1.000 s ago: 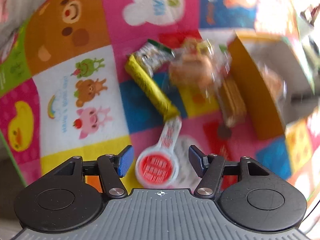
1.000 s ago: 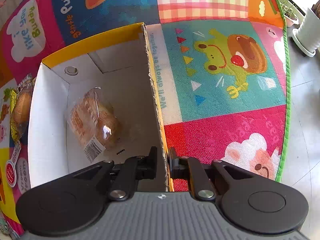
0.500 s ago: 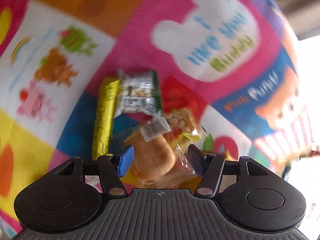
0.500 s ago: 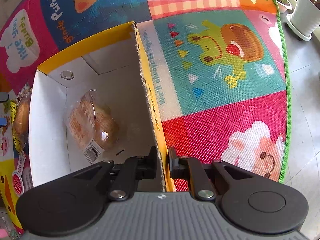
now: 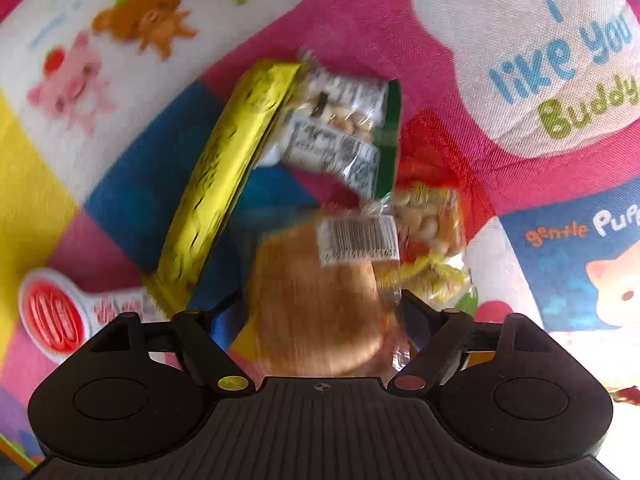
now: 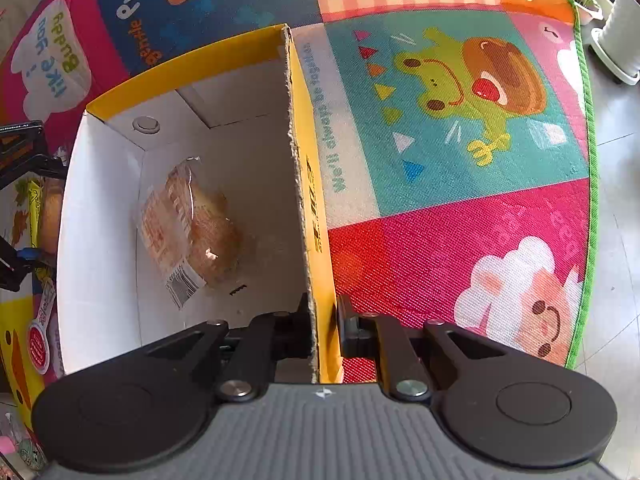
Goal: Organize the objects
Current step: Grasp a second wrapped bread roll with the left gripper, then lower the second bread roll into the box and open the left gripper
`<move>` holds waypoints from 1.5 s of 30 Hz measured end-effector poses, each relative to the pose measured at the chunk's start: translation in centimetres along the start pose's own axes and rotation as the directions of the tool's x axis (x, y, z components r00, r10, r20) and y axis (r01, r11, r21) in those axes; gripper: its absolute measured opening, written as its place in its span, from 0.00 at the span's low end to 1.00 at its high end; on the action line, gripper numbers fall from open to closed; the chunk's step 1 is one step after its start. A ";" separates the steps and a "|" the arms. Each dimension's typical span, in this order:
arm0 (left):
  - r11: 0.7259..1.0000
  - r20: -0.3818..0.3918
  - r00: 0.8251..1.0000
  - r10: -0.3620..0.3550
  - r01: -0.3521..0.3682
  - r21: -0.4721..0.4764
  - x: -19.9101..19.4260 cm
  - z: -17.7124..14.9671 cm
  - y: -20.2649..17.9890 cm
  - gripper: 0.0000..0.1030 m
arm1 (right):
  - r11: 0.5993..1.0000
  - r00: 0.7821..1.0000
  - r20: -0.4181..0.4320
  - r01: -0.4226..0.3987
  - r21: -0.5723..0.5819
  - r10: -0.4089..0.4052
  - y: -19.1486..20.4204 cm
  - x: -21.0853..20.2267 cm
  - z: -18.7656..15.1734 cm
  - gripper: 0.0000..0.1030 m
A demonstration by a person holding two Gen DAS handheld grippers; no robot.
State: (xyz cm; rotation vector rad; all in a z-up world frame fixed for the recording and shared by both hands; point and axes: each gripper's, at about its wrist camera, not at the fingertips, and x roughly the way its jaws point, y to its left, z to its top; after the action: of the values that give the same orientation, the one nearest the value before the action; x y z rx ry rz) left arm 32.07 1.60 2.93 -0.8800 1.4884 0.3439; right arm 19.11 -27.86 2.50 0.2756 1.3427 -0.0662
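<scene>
In the left wrist view, a wrapped brown bun (image 5: 316, 280) with a barcode label lies on the play mat. My left gripper (image 5: 320, 308) points down over it. Its jaws are opening and straddle the bun without pressing on it. Beside the bun lie a yellow bar (image 5: 224, 184), a green-edged nut packet (image 5: 340, 128) and a clear snack bag (image 5: 432, 232). My right gripper (image 6: 324, 320) is shut on the right wall of the yellow cardboard box (image 6: 304, 200). Another wrapped bun (image 6: 192, 220) lies inside the box.
A red and white round-headed packet (image 5: 56, 312) lies left of the pile. The box stands just right of the snacks. The mat's green edge (image 6: 588, 160) runs along the right, with tiled floor and a white plant pot (image 6: 620, 40) beyond.
My left gripper has rolled and sunk from above the red round packet to over the wrapped bun, and its jaws stand wider. The right gripper has kept its hold on the box wall.
</scene>
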 end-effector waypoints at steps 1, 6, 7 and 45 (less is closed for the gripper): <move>1.000 0.005 1.000 -0.019 0.019 0.000 -0.2 -0.5 0.4 0.66 | 1.000 1.000 -0.002 -0.003 -0.004 0.003 -0.1 0.0 0.1 0.11; 0.997 -0.033 0.999 0.002 0.000 0.072 -1.5 -2.0 2.3 0.56 | 0.999 1.000 -0.012 -0.012 -0.041 0.012 -0.1 -0.3 0.5 0.11; 0.996 -0.033 0.999 0.007 -0.004 0.094 -2.1 -2.2 2.5 0.55 | 0.999 1.000 -0.010 -0.014 -0.050 0.014 0.0 -0.4 0.6 0.11; 0.559 0.054 0.991 0.124 -0.115 0.821 -15.8 -23.8 -2.6 0.54 | 0.991 0.995 0.009 -0.099 -0.093 0.100 -0.8 -1.5 0.4 0.11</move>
State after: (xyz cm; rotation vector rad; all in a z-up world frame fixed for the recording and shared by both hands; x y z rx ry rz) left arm 15.24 -11.57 22.14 -0.0028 1.4859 -0.2838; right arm 18.99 -28.84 3.87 0.2631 1.3128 0.0778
